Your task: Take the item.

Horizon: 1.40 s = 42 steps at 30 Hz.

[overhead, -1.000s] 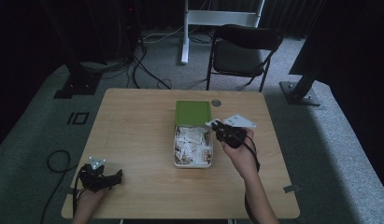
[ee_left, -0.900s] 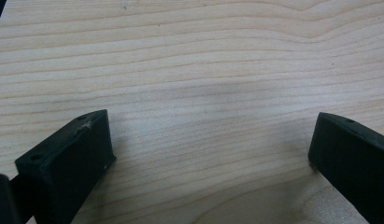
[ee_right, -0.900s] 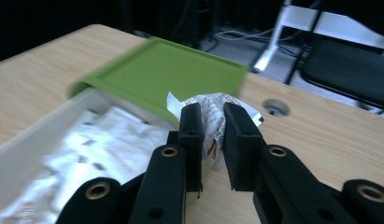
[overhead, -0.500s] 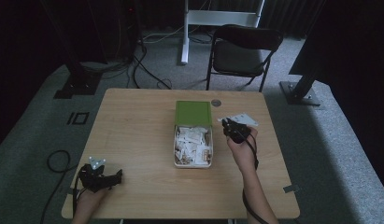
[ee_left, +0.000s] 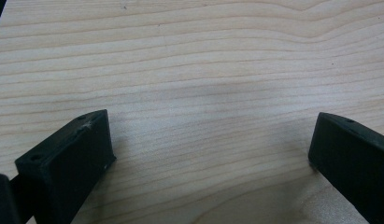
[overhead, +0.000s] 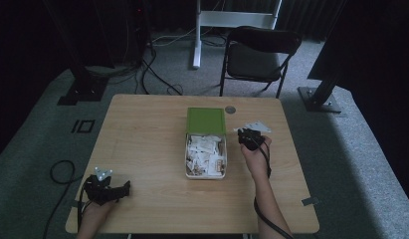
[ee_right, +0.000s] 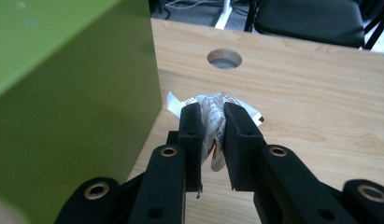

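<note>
Your right gripper (ee_right: 208, 122), clenching a crumpled white printed packet (ee_right: 213, 109), is now sitting further right of the green-lidded box (overhead: 206, 120); your left gripper (ee_left: 210, 154) is remaining spread.

The green lid (ee_right: 73, 93) stands as a wall just beside the right tongs (ee_right: 213, 126). The box (overhead: 205, 154) blocks mid-surface. The bare surface (overhead: 142, 144) lies open around the left tongs (ee_left: 208, 144).
</note>
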Each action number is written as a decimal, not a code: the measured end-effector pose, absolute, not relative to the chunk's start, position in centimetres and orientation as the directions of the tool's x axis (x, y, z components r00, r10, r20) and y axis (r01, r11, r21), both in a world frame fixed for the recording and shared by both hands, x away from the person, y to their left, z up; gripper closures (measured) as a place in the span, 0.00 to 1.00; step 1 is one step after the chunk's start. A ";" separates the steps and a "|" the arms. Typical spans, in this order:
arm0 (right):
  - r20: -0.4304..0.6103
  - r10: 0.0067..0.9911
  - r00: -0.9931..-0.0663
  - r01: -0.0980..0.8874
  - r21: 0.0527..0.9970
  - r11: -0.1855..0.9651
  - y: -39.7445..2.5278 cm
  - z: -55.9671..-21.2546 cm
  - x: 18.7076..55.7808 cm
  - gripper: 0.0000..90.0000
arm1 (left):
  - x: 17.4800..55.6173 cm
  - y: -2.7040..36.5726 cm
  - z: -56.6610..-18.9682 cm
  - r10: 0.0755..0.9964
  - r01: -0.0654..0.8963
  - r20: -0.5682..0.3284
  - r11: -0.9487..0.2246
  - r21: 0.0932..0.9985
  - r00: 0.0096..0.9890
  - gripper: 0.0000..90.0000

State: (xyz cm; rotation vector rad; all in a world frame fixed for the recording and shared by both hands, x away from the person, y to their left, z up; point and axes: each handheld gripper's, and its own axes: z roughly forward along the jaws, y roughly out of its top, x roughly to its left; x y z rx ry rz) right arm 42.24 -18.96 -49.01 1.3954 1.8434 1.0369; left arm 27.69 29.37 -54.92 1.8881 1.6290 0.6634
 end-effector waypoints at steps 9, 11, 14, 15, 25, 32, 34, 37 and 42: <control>0.022 0.966 -0.258 0.533 0.837 0.123 -18.9 -50.7 43.9 0.87 | 27.7 29.4 -54.9 0.990 0.716 0.012 -0.111 0.689 0.142 0.01; 0.015 0.965 -0.262 0.546 0.827 0.136 -18.7 -51.2 44.2 0.87 | 27.7 29.4 -54.9 0.990 0.716 0.011 -0.111 0.689 0.142 0.01; 0.034 0.965 -0.259 0.562 0.818 0.121 -18.6 -52.0 44.5 0.87 | 27.7 29.4 -54.9 0.990 0.716 0.011 -0.111 0.689 0.142 0.01; 0.034 0.965 -0.259 0.563 0.817 0.122 -18.6 -52.1 44.6 0.87 | 27.7 29.4 -54.9 0.990 0.716 0.012 -0.111 0.689 0.142 0.01; 0.050 0.964 -0.261 0.608 0.784 0.124 -18.4 -53.6 45.0 0.86 | 27.7 29.4 -54.9 0.990 0.716 0.011 -0.111 0.689 0.142 0.01; 0.038 0.964 -0.262 0.626 0.767 0.140 -18.4 -54.3 45.1 0.86 | 27.7 29.4 -54.9 0.990 0.716 0.011 -0.110 0.689 0.142 0.01; 0.038 0.964 -0.263 0.625 0.768 0.140 -18.4 -54.4 45.1 0.86 | 27.7 29.4 -54.9 0.990 0.716 0.011 -0.111 0.689 0.142 0.01; 0.057 0.962 -0.266 0.635 0.762 0.131 -18.4 -54.2 45.1 0.78 | 27.7 29.4 -54.9 0.990 0.716 0.011 -0.111 0.689 0.142 0.01; 0.059 0.961 -0.268 0.620 0.775 0.125 -18.5 -53.1 44.7 0.65 | 27.7 29.4 -54.9 0.990 0.716 0.011 -0.111 0.689 0.142 0.01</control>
